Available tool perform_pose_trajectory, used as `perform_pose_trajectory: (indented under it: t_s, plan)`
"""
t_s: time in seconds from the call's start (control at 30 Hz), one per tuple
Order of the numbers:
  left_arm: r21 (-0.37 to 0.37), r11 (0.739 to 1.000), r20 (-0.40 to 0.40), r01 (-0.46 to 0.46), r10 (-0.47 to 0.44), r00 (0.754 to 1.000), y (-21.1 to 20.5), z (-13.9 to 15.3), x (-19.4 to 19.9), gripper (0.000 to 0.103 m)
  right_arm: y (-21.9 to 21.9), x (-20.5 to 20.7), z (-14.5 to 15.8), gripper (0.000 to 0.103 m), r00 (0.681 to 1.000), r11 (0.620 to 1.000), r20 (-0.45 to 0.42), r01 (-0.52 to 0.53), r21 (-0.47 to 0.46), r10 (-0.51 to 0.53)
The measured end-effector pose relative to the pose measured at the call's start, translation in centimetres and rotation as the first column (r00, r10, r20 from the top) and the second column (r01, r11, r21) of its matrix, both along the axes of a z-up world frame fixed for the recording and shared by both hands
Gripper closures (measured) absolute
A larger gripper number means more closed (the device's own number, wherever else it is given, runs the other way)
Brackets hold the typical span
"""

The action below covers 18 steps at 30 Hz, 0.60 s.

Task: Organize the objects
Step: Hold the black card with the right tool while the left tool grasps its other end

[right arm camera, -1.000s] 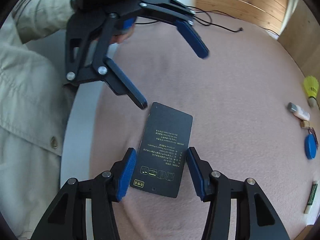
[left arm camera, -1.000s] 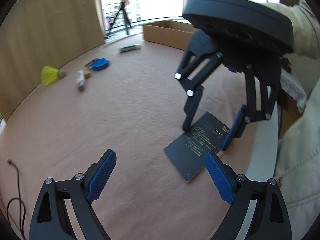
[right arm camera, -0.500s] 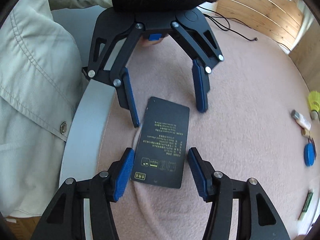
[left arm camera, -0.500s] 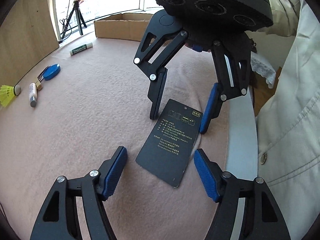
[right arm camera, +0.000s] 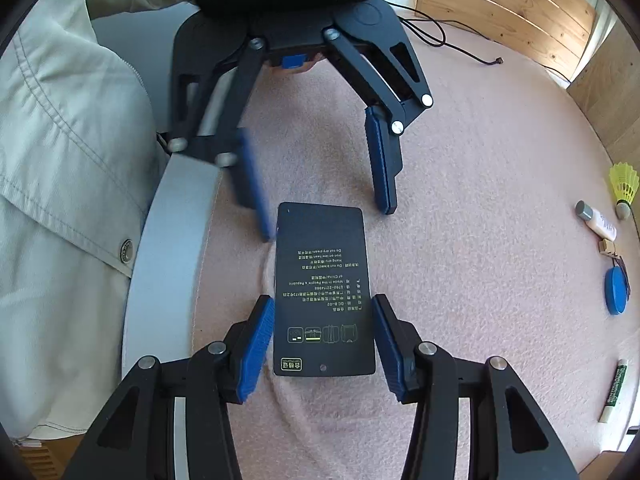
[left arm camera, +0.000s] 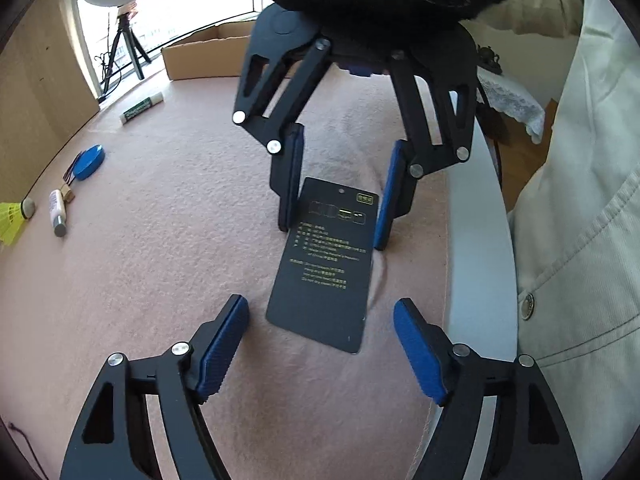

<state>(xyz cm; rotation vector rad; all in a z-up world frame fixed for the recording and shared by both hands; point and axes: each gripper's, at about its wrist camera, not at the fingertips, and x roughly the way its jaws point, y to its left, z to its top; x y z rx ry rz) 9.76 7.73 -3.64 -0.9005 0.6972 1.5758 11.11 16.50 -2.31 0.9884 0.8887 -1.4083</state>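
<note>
A black card (right arm camera: 324, 292) printed with small pale text lies flat on the pink cloth (left arm camera: 160, 264) covering the worktop, close to the near edge where a person in a beige jacket (right arm camera: 60, 160) stands. The right tongs (right arm camera: 323, 342) straddle the card's end that bears the icons, one blue pad along each long side, and they are closing; whether the pads already press on the card's edges cannot be told. The left tongs (left arm camera: 320, 344) stand spread wide at the card's other end, opening, with the card's corner between them and neither pad touching it. Far off on the cloth to the left in the left wrist view lie a blue round case (left arm camera: 90, 156), a small white tube (left arm camera: 57, 212), a yellow shuttlecock (left arm camera: 12, 216) and a green-labelled stick (left arm camera: 142, 109). Behind them sits a cardboard box (left arm camera: 204, 56), and a black cable (right arm camera: 452, 44) trails across the cloth.
</note>
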Motion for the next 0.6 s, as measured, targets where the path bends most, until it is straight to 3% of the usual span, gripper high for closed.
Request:
perform_pose_trajectory:
  t_s: [0.07, 0.13, 0.23, 0.3, 0.37, 0.43, 0.53, 0.6]
  plan:
    - [0.013, 1.0, 0.006, 0.005, -0.005, 1.0, 0.0, 0.0, -0.1, 0.03, -0.1, -0.2, 0.0, 0.058, 1.0, 1.0, 0.008, 0.003, 0.002, -0.003]
    - [0.032, 0.999, 0.016, -0.009, 0.009, 1.0, -0.2, 0.2, -0.4, 0.048, -0.1, -0.3, 0.1, 0.058, 1.0, 1.0, 0.011, 0.001, 0.004, -0.002]
    - [0.044, 0.999, 0.034, -0.025, 0.024, 0.999, -0.4, 0.3, -1.0, 0.057, -0.1, -0.5, 0.2, 0.058, 1.0, 1.0, 0.021, 0.002, 0.0, -0.002]
    - [0.038, 0.999, 0.02, -0.032, 0.031, 0.999, -0.3, 0.3, -1.1, 0.055, 0.0, -0.8, 0.3, 0.058, 0.999, 1.0, 0.037, 0.011, -0.008, -0.011]
    - [0.014, 1.0, 0.02, -0.02, 0.02, 1.0, 0.0, 0.3, -0.8, 0.035, 0.0, -1.0, 0.3, 0.058, 0.999, 1.0, 0.044, 0.012, -0.011, -0.011]
    - [-0.013, 1.0, 0.003, 0.008, -0.008, 1.0, 0.3, 0.0, -0.1, 0.025, 0.1, -1.3, 0.5, 0.058, 0.998, 1.0, 0.054, 0.02, -0.02, -0.019]
    - [-0.005, 1.0, -0.004, 0.011, -0.011, 1.0, 0.5, -0.1, 0.0, 0.026, 0.3, -1.3, 0.9, 0.058, 0.997, 0.999, 0.071, 0.034, -0.043, -0.031]
    - [0.005, 1.0, 0.001, -0.004, 0.004, 1.0, 0.4, 0.0, -0.3, 0.035, 0.2, -1.2, 1.0, 0.058, 0.998, 0.999, 0.062, 0.019, -0.033, -0.017]
